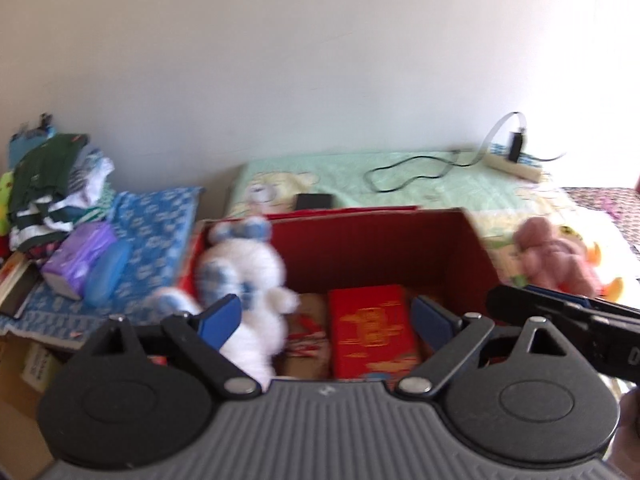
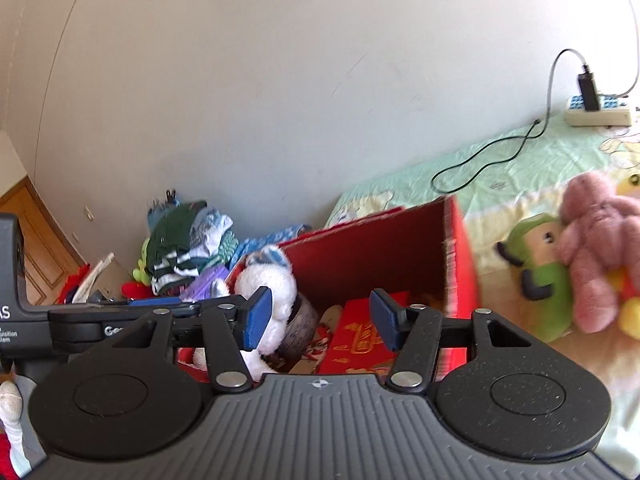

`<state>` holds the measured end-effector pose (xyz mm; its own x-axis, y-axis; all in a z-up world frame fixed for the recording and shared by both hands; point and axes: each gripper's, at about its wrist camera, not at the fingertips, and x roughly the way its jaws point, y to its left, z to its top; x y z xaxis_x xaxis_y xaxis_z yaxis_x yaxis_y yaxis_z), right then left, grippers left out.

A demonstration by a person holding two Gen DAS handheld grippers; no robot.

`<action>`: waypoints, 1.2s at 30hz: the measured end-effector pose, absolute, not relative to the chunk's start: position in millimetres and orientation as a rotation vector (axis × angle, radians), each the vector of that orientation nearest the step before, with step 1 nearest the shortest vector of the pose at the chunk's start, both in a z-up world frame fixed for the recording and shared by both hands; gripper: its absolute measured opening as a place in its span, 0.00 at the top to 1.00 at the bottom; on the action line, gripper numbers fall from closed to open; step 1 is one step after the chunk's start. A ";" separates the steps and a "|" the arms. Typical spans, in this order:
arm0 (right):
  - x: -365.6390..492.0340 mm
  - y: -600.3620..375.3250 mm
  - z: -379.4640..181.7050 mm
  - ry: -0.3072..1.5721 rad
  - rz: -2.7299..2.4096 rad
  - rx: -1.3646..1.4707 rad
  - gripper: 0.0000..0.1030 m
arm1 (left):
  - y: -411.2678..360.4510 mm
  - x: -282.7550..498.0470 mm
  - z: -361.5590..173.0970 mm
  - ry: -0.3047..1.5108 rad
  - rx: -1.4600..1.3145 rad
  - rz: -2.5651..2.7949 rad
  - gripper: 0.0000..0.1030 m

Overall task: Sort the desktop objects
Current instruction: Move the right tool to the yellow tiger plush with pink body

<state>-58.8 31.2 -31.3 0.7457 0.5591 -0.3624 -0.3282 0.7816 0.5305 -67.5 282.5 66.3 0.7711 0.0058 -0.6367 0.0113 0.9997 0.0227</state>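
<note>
A red cardboard box (image 1: 380, 240) stands open on the bed, below and ahead of both grippers. Inside, a white plush toy (image 1: 240, 280) with blue plaid ears leans against the left wall. A red packet with gold print (image 1: 372, 328) lies on the bottom. My left gripper (image 1: 326, 320) hangs over the box, open; its left pad overlaps the toy, but nothing is pinched. My right gripper (image 2: 320, 320) is open too, above the same box (image 2: 380, 248), with the white toy (image 2: 264, 280) behind its left finger. A pink plush (image 2: 596, 248) and a green plush (image 2: 544, 276) lie on the sheet to the right.
A dark round tin (image 2: 300, 320) sits in the box beside the toy. A clothes pile (image 1: 48, 184) and a purple tissue pack (image 1: 80, 256) are to the left. A power strip (image 2: 600, 112) with cables lies by the wall. The right gripper (image 1: 508, 302) reaches in from the right.
</note>
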 end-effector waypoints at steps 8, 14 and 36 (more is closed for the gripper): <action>-67.2 -58.0 -34.9 0.535 0.386 0.515 0.44 | 193.4 -64.0 60.3 0.717 0.004 -0.188 0.12; -70.7 -125.5 -42.7 0.535 0.298 0.557 0.44 | 120.3 -56.8 42.2 0.764 0.026 -0.297 0.11; -49.0 -234.2 -76.9 0.653 0.232 0.608 0.44 | -26.8 -35.6 -7.3 0.884 0.128 -0.472 0.11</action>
